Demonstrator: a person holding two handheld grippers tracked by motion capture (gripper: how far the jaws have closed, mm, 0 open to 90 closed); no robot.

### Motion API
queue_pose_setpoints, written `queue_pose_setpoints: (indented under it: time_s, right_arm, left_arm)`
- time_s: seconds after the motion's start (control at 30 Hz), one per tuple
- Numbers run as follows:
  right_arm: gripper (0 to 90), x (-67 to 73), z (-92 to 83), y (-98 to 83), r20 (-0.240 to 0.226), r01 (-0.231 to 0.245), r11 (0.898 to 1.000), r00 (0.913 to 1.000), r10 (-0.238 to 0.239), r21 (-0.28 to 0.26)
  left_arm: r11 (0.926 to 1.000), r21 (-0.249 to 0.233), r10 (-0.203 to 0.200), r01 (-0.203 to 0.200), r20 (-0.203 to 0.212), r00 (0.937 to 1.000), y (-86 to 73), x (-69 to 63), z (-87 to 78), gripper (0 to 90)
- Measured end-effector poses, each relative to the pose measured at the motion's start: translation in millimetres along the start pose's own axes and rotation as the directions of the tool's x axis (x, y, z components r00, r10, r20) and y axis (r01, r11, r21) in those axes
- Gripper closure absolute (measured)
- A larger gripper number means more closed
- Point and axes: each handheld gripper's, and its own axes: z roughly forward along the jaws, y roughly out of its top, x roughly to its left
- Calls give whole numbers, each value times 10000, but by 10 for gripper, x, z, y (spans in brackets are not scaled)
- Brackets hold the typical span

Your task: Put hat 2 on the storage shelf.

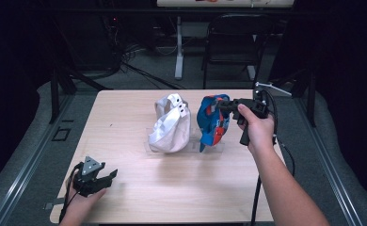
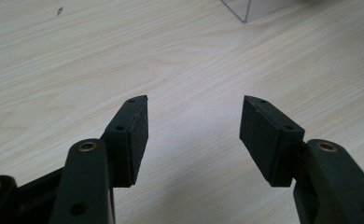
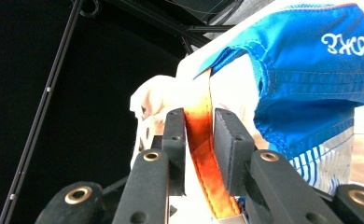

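In the right gripper view, the right tongs (image 3: pixel 199 140) are pinching an orange fabric strap (image 3: pixel 203 140) between their two black jaws, at lower centre of the frame. The strap belongs to a blue cloth cap with white lettering (image 3: pixel 311 70), which fills the upper right of that view. A white cloth shape shows behind the jaws, left of the strap, against a dark background.

In the high view, the right tongs (image 1: pixel 220 106) sit right of centre, held by the person's right hand (image 1: pixel 257 129), whose forearm comes in from the lower right. The jaws point left into the top of the blue, red and white cap (image 1: pixel 213 120), which stands upright on a clear plastic stand (image 1: pixel 217 148) on the pale wooden tabletop (image 1: pixel 172 188). Just beside it, to the left, a white cloth cap (image 1: pixel 171 125) stands upright on the same clear base. The two caps are close together; whether they touch cannot be told.

The left tongs (image 1: pixel 110 177) are at the lower left of the high view, held low over the tabletop by the person's left hand (image 1: pixel 80 205), well apart from both caps. In the left gripper view, the left tongs (image 2: pixel 194 126) are spread wide with bare wood grain between the jaws, and a corner of the clear stand (image 2: pixel 245 9) shows at the top edge.

Beyond the tabletop, at the top of the high view, a dark folding chair (image 1: pixel 233 42) and tangled cables (image 1: pixel 134 61) sit on a grey floor.
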Motion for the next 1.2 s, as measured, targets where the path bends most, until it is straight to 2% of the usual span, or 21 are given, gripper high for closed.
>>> queue_pose_setpoints:
  time_s: [0.27, 0.6, 0.63, 0.77, 0.93, 1.0, 1.1, 1.2]
  right_arm:
    - [742, -84, -49, 9, 236, -76, 9999, 9997, 78, -115]
    - [729, -165, -115, 3, 538, 109, 9999, 9985, -105, -72]
    - [727, -171, -110, -3, 531, 24, 9997, 9986, -12, -223]
    - [711, -245, -138, -10, 740, 183, 9998, 9971, -173, -125]
    - [681, -314, -155, -24, 742, -6, 9994, 9972, 31, -337]
    - [636, -330, -172, -28, 774, 146, 9988, 9969, -110, -459]
    - [575, -346, -204, -49, 1013, 686, 9950, 9930, -611, -731]
    - [535, -369, -236, -69, 986, 867, 9919, 9921, -775, -930]
  left_arm:
    - [10000, 16, -18, 18, 18, 10000, -1, 0, 5, 424]
    - [10000, 31, 3, -3, 1, 10000, -2, 3, 7, 424]
    - [10000, 20, -1, 1, 6, 10000, -2, 4, 7, 425]
    - [10000, -18, 14, -14, 9, 10000, 0, 2, 5, 425]
    - [10000, 19, -20, 20, 28, 10000, 0, 7, 5, 425]
    - [10000, 44, -25, 24, 56, 10000, -1, 9, 6, 424]
    - [10000, 61, -24, 24, 75, 10000, -3, 9, 9, 425]
    - [10000, -12, -41, 41, 36, 10000, -8, 7, 19, 424]
